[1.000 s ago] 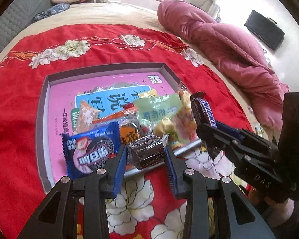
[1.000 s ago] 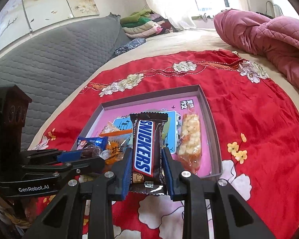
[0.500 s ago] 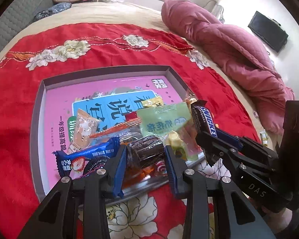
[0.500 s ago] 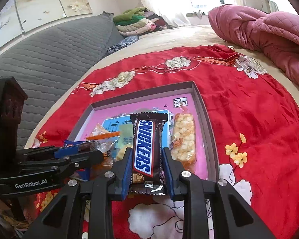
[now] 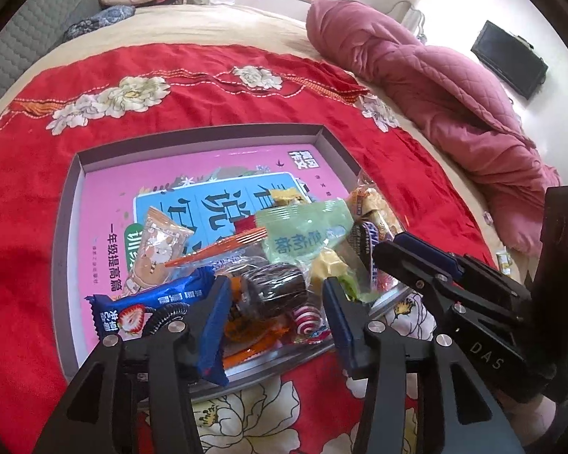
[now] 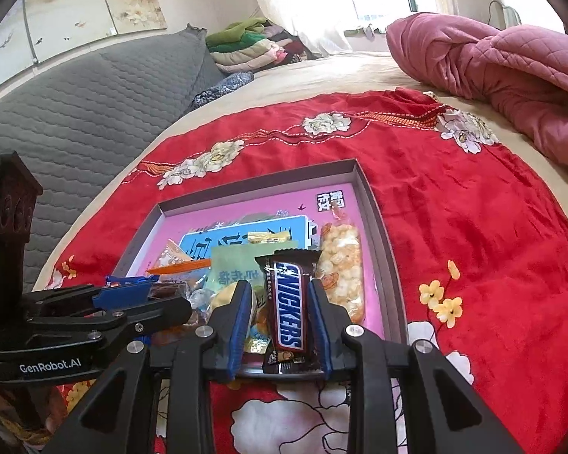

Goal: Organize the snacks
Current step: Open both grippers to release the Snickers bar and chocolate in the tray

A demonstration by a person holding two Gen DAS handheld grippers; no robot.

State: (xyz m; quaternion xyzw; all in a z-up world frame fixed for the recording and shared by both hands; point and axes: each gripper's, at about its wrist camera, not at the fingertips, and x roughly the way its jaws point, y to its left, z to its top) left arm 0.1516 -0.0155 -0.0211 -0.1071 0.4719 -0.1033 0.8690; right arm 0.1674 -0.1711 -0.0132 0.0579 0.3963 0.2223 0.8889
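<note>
left gripper (image 5: 276,295) first: its jaws have just been opening, the pads now standing clear of the dark chocolate cake (image 5: 274,283) that sits between them on the snack pile at the near edge of the tray (image 5: 66,223). over to the right gripper (image 6: 280,314), clamped tight on the snickers bar (image 6: 288,302), held upright above the tray's near rim. the worry, i'd say: that pile is heaped and slippery, so the cake could slide off toward the rim, and the blue cookie pack (image 5: 147,308) lies against the left finger, ready to be dragged out on withdrawal. drop the snickers too near and it lands on the red floral blanket (image 6: 473,208). all of this on a bed, grey padded headboard (image 6: 75,113) at left, pink quilt (image 6: 511,60) bunched at right, window behind.
</note>
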